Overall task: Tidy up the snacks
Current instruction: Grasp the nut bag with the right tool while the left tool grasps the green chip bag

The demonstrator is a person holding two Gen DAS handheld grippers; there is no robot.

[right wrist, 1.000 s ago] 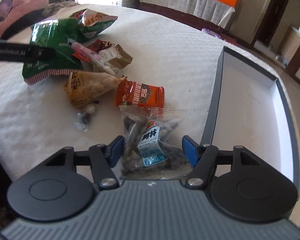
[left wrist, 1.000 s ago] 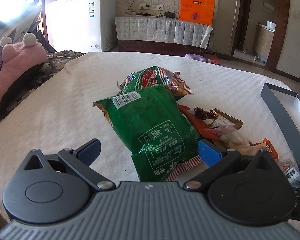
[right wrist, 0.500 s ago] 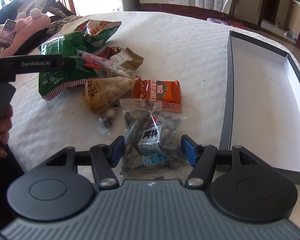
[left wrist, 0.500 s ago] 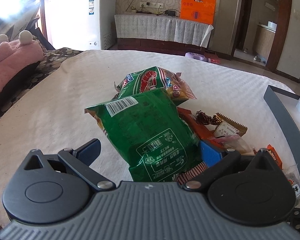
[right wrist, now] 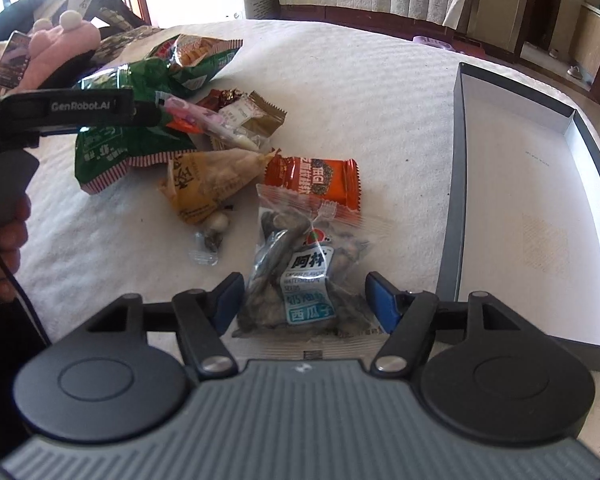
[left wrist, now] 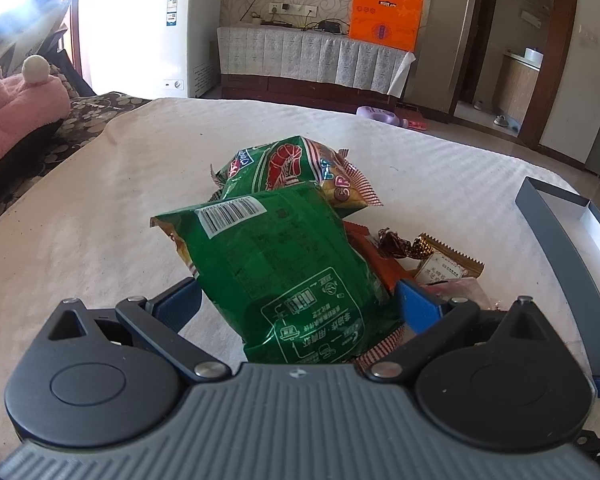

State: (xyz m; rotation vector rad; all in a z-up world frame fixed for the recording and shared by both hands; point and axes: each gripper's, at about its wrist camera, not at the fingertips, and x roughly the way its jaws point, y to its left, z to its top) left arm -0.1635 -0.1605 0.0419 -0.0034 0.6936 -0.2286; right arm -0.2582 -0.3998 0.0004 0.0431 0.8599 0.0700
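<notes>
Snack packets (right wrist: 220,148) lie left of the box (right wrist: 456,184).

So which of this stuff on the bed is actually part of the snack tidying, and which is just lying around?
Part of the job:
- green snack bag, between the left gripper fingers
- watermelon seed packet, between the open right gripper fingers
- orange packet
- tan packet
- prawn cracker bag
- empty box

Just lying about:
- pink plush
- white freezer
- orange carton
</notes>
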